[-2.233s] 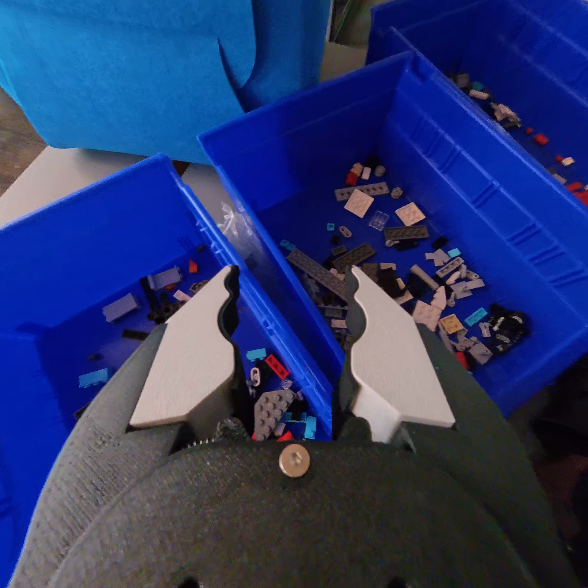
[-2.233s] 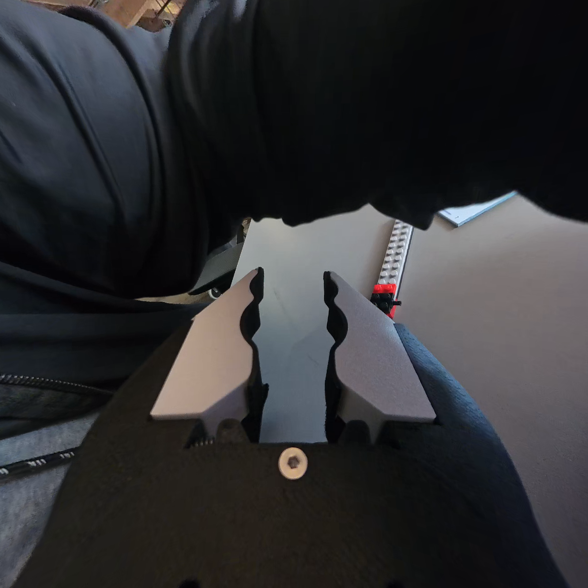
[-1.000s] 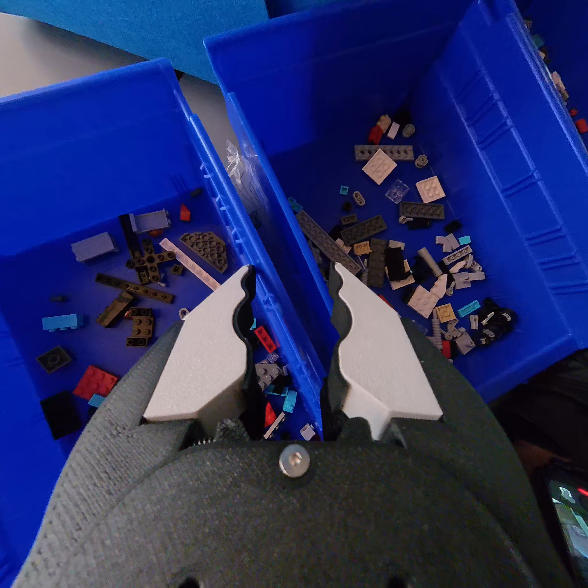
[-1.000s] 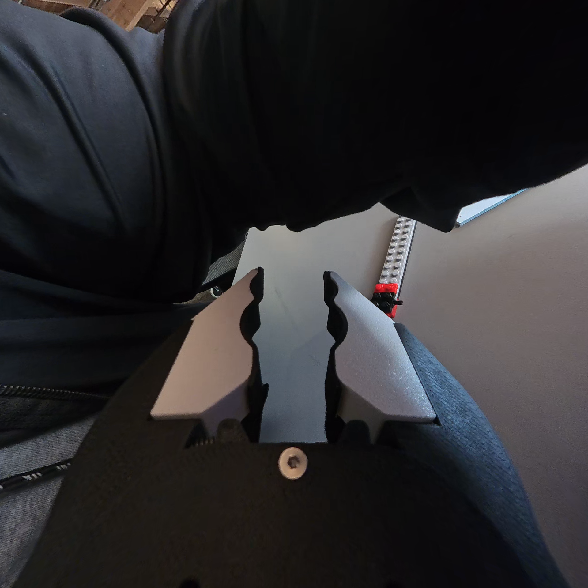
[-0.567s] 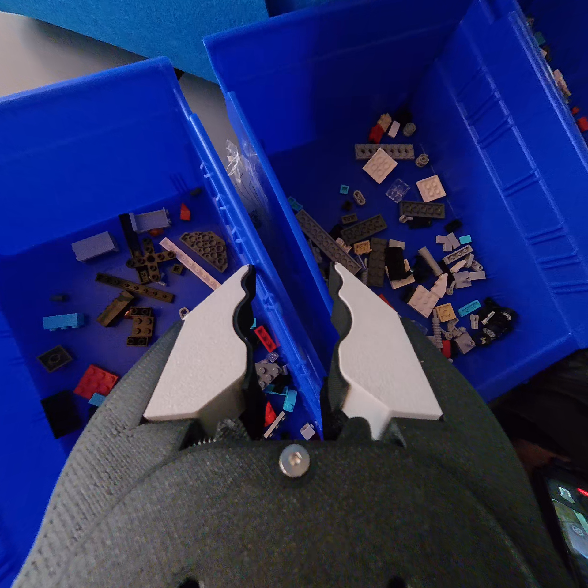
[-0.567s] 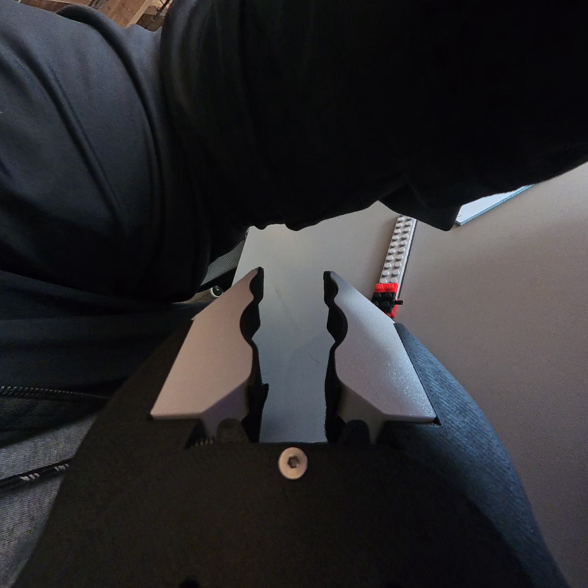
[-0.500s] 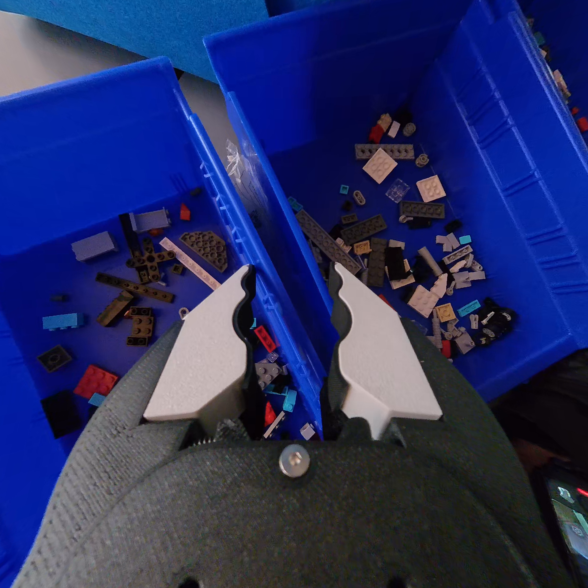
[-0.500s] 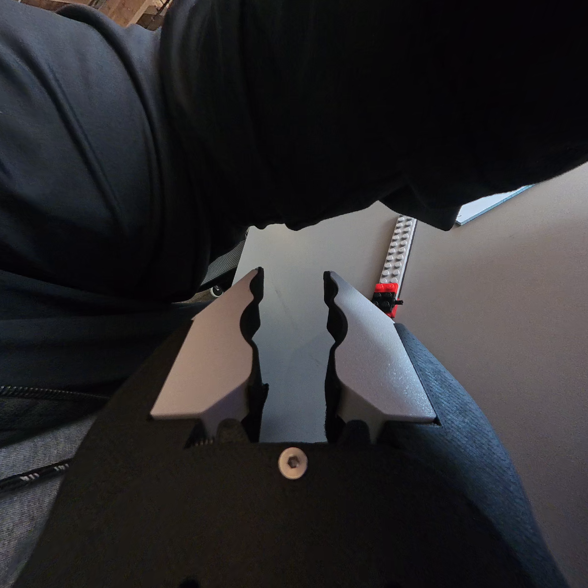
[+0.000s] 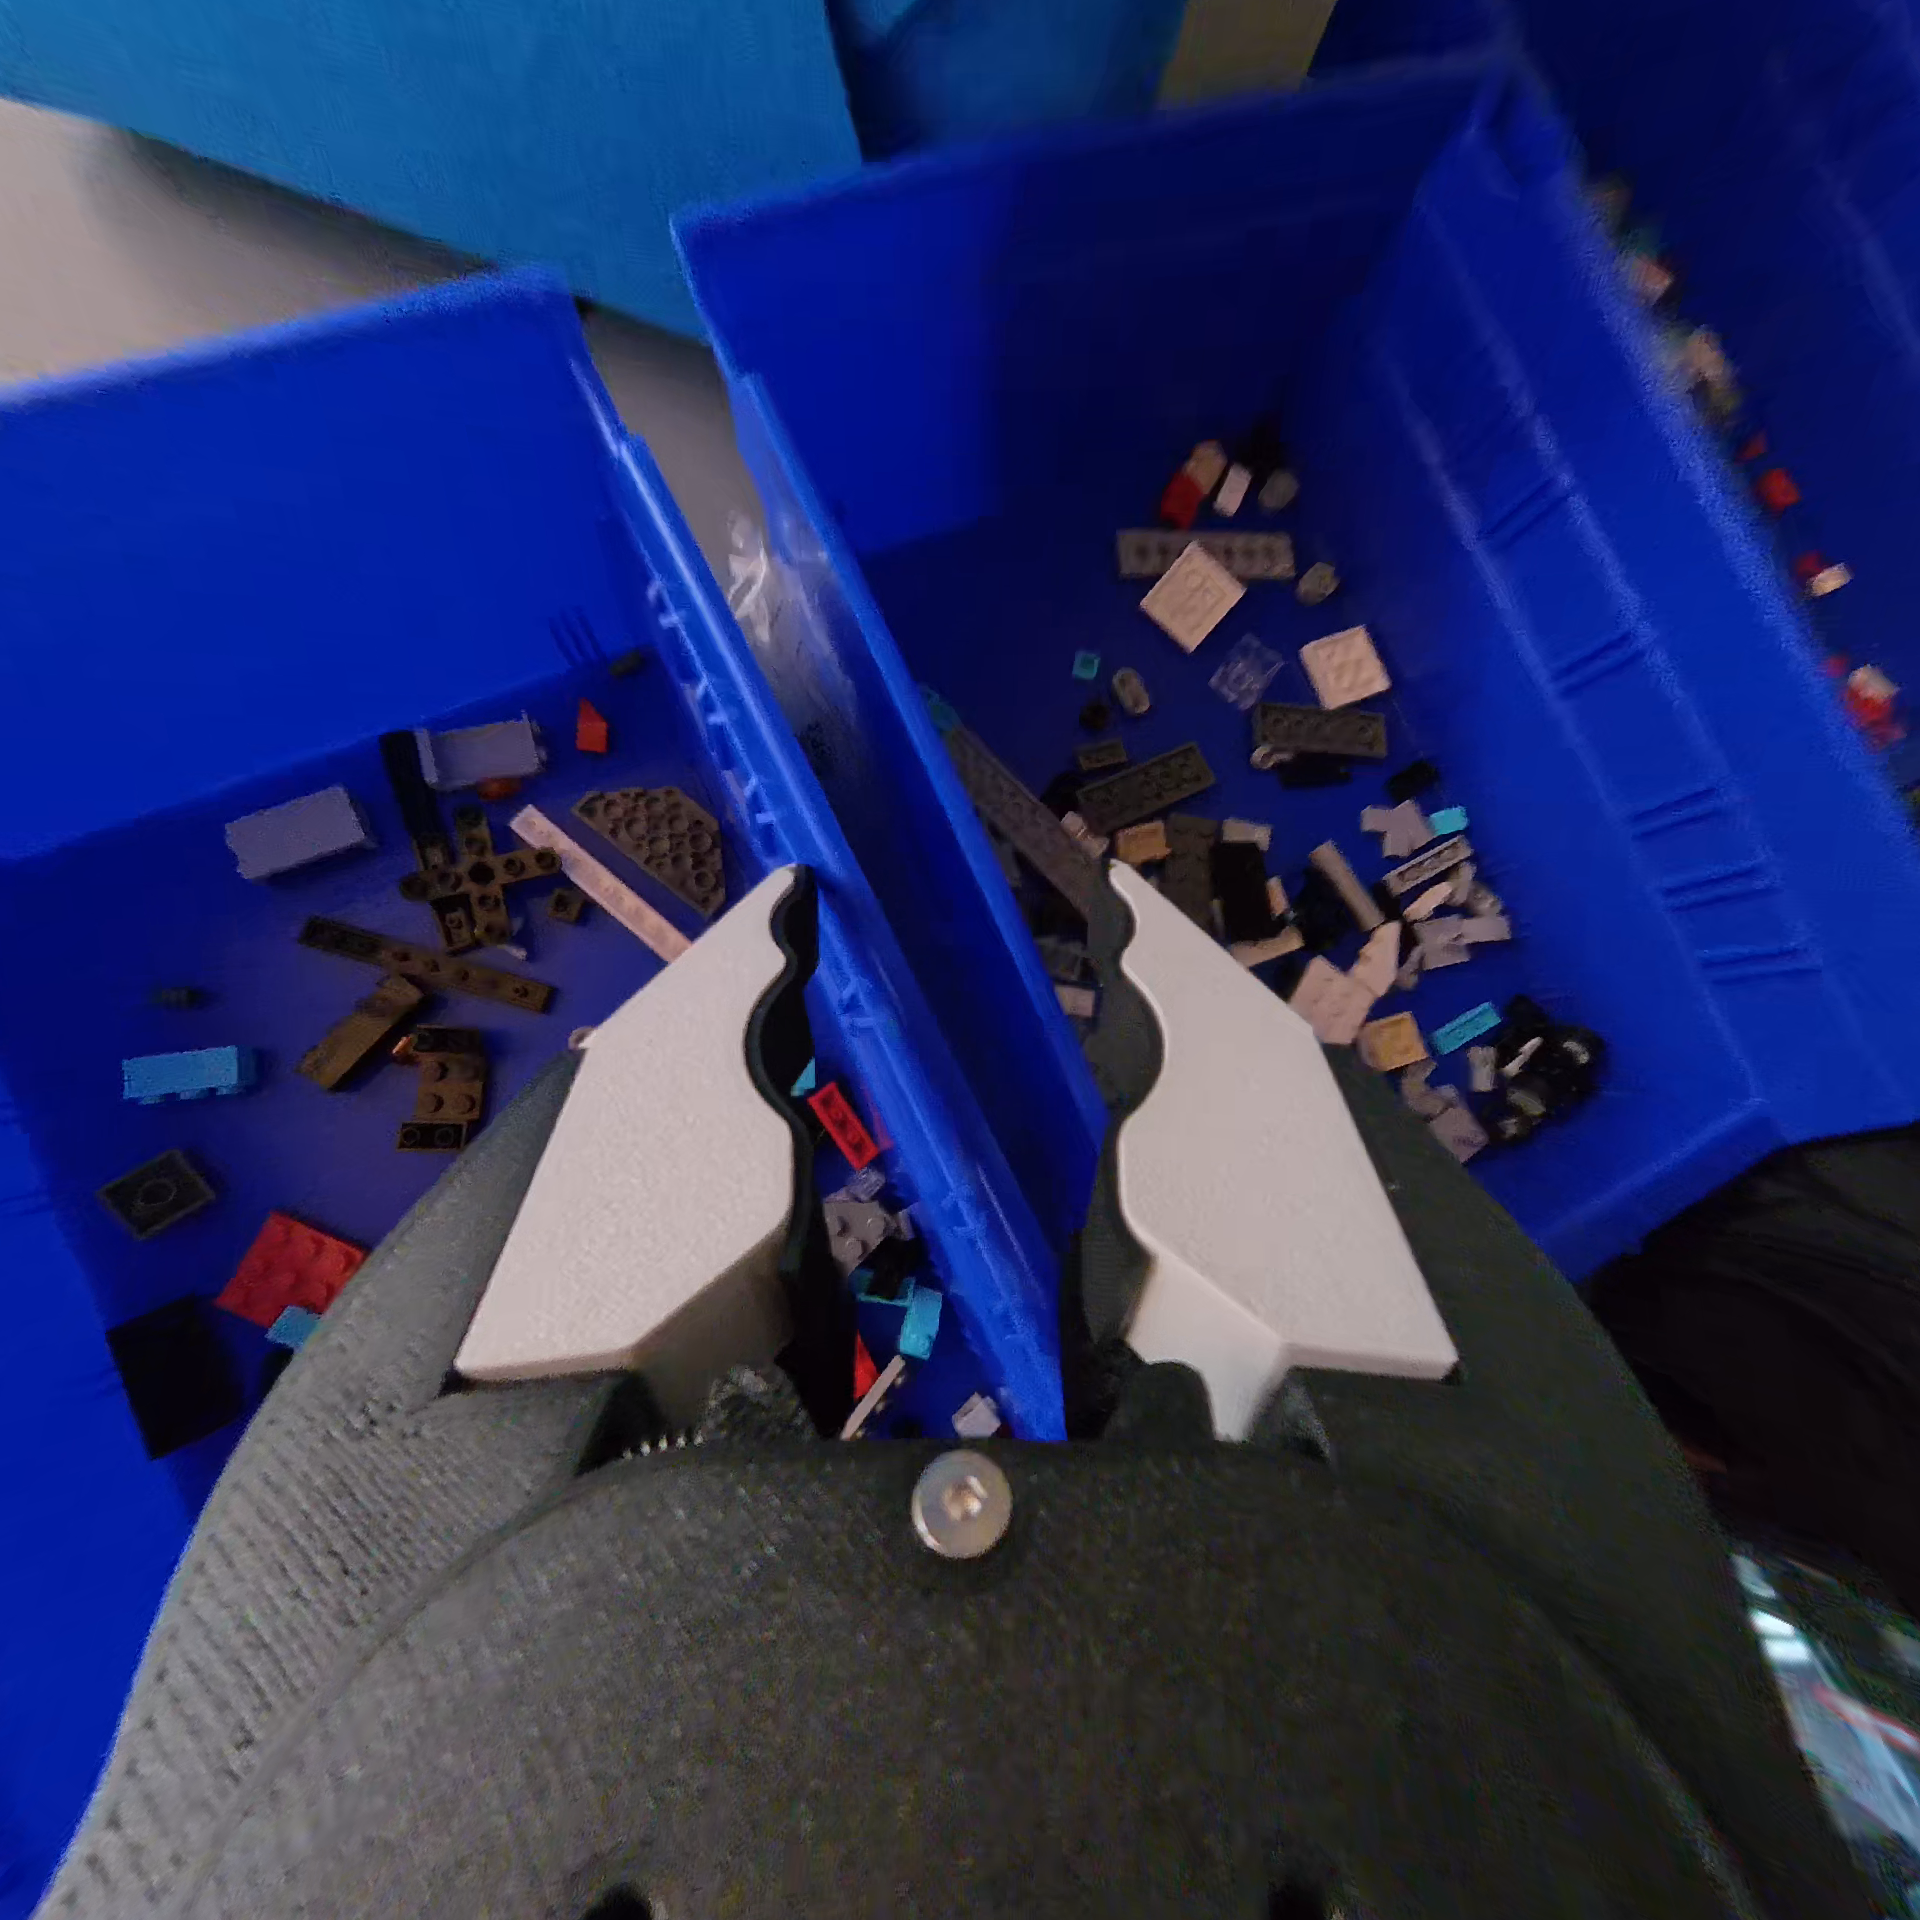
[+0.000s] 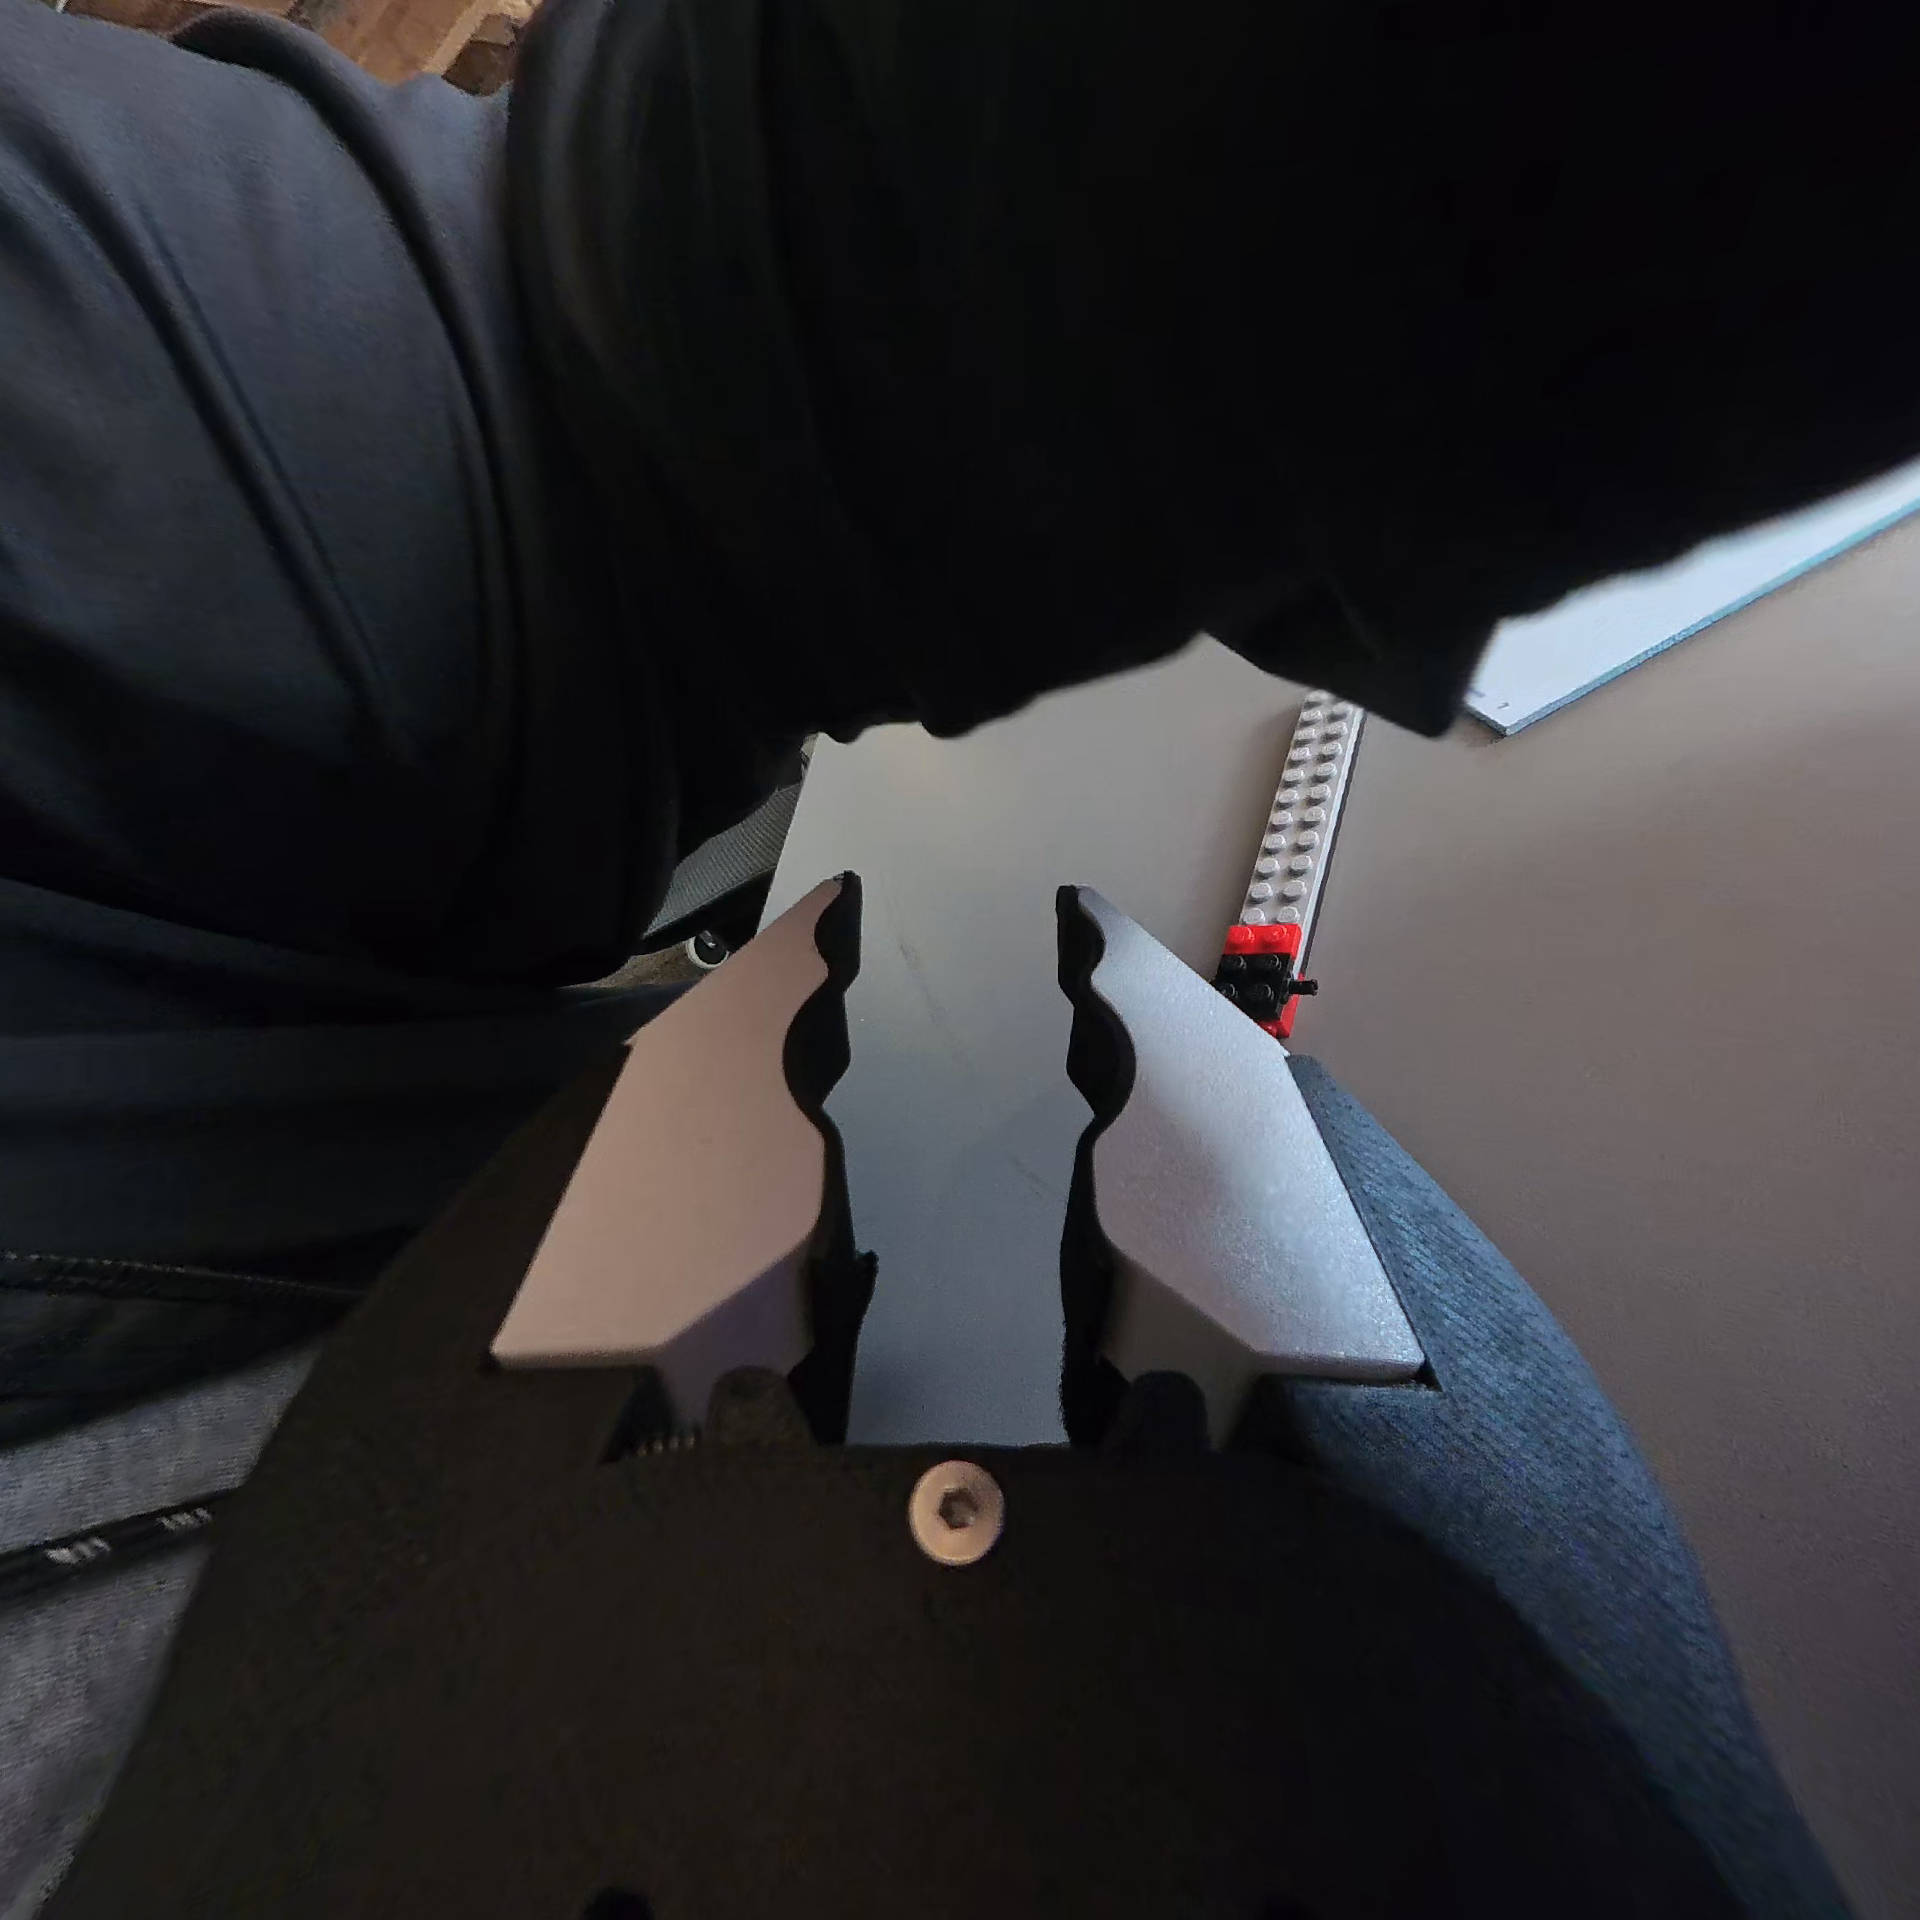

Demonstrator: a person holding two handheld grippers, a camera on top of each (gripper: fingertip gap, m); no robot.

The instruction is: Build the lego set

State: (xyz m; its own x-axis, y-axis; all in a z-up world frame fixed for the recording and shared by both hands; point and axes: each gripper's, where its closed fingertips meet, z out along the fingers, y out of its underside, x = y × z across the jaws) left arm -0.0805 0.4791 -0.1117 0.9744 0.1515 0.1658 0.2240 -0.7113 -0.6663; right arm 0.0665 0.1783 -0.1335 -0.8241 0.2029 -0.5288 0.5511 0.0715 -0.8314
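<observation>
A pale grey table [image 10: 1558,1039] fills the right and centre of the right wrist view; on it, right of centre, lies a long light grey studded plate [image 10: 1299,831] with a small red and black brick cluster [image 10: 1259,966] at its near end, and a white sheet [image 10: 1662,613] sits at the upper right. In the left wrist view the table shows at the upper left, carrying two blue bins, the left bin [image 9: 312,468] and the middle bin [image 9: 1558,623] side by side, with a crumpled clear plastic bag [image 9: 769,582] in the gap between them. A third blue bin [image 9: 1829,260] stands at the upper right edge.

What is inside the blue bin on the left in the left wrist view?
The left bin holds loose lego pieces: a red plate, a light-blue brick, a dark wedge plate. The left gripper hides its near corner.
</observation>
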